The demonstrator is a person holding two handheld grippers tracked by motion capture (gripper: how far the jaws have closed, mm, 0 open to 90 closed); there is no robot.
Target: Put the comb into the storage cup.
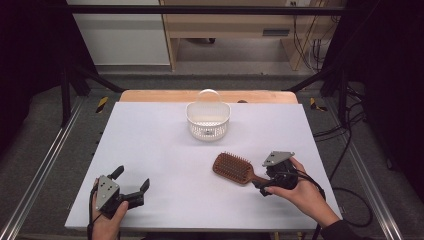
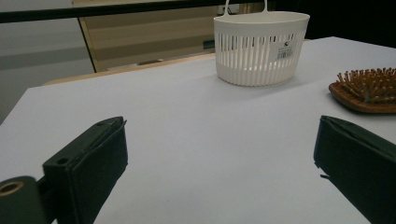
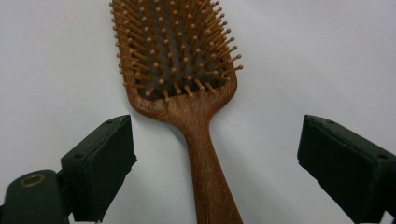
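Where the table's (image 1: pixel 150 150) near right area lies, one wooden hairbrush (image 1: pixel 235 168) rests flat, bristles up (handle pointing toward the right edge), its handle between the spread jaws of the right gripper (image 3: pixel 215 158), neither pad touching it. Left gripper (image 1: pixel 131 181), near the front left corner, jaws spread wide with nothing between them. White slotted basket (image 1: pixel 208 120) stands upright toward the far edge, centre.

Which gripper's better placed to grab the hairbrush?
Right. The right gripper has its open jaws on either side of the wooden hairbrush handle, not pressing. The left gripper sits open, well away from it.
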